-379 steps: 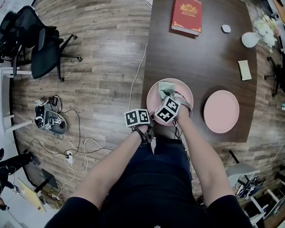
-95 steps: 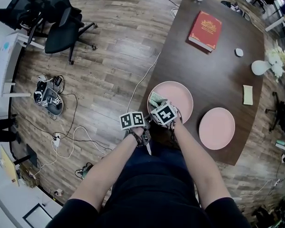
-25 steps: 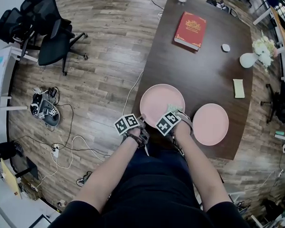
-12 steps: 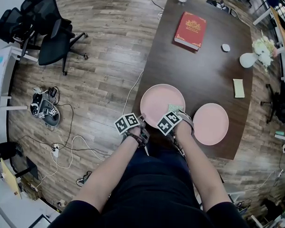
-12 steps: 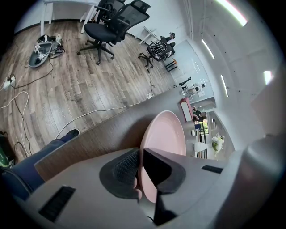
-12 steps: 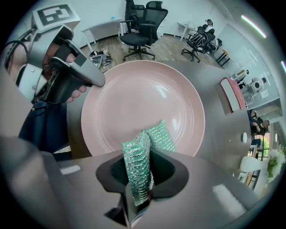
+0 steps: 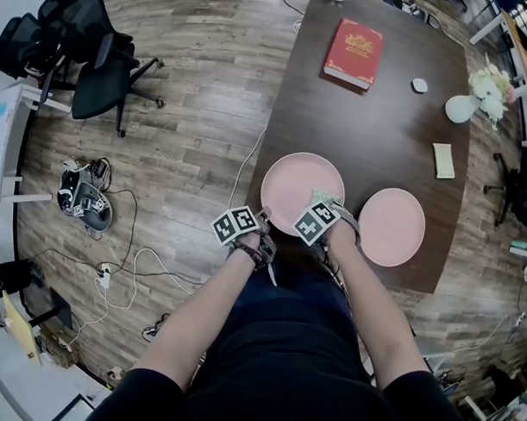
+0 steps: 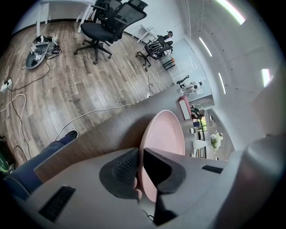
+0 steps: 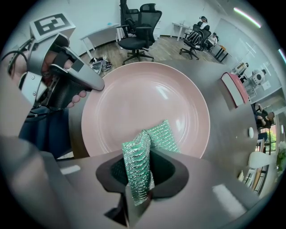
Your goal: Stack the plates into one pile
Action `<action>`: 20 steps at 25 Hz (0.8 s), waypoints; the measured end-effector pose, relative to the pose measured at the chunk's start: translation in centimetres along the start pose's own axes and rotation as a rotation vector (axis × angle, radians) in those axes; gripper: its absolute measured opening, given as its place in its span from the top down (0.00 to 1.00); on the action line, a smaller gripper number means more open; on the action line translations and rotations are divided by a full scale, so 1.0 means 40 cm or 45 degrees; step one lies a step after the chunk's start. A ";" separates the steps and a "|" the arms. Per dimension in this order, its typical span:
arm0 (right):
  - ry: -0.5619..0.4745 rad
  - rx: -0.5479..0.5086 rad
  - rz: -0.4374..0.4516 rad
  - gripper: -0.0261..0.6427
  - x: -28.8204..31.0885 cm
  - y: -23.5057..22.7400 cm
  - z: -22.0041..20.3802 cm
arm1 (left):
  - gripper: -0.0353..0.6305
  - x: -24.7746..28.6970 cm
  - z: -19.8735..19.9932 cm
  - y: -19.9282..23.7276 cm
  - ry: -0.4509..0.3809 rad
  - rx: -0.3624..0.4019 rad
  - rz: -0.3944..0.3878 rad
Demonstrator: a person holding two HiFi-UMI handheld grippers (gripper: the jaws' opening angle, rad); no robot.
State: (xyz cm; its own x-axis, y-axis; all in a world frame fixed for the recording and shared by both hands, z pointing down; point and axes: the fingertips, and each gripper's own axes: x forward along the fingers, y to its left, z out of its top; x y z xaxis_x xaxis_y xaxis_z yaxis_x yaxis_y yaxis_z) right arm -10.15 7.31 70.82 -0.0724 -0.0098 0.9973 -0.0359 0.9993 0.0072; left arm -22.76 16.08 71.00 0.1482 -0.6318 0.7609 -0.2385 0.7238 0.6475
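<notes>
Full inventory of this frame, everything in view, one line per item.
table: 1, dark brown, on the wood floor
left plate: 1, pink, table's near end
right plate: 1, pink, on the table right of the left plate
sponge: 1, green, over the left plate
book: 1, red, table's far end
small round thing: 1, white, right of the book
vase: 1, white, with flowers, table's right edge
pad: 1, pale yellow, nearer than the vase
office chairs: at least 2, black, floor far left
cables: several, floor left
left hand-held gripper: 1, grey, shut on the left plate's rim
right hand-held gripper: 1, grey, shut on the sponge
</notes>
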 end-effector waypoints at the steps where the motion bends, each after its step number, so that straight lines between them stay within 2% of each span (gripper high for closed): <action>1: -0.007 0.004 0.005 0.83 0.001 0.001 0.003 | 0.91 0.000 0.001 0.000 0.004 0.006 -0.002; 13: -0.103 0.022 0.066 0.83 -0.004 0.019 0.041 | 0.91 -0.001 -0.004 -0.003 0.038 0.044 -0.025; 20: -0.190 0.028 0.151 0.83 -0.009 0.064 0.101 | 0.91 -0.001 -0.003 -0.004 0.057 0.059 -0.024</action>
State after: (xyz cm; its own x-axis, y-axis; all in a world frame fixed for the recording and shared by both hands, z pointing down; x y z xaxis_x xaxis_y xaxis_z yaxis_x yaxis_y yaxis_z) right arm -14.24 9.74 70.17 -0.2241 0.1012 0.9693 -0.0399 0.9928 -0.1128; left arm -22.59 16.01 70.88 0.1956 -0.6313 0.7505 -0.2791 0.6978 0.6597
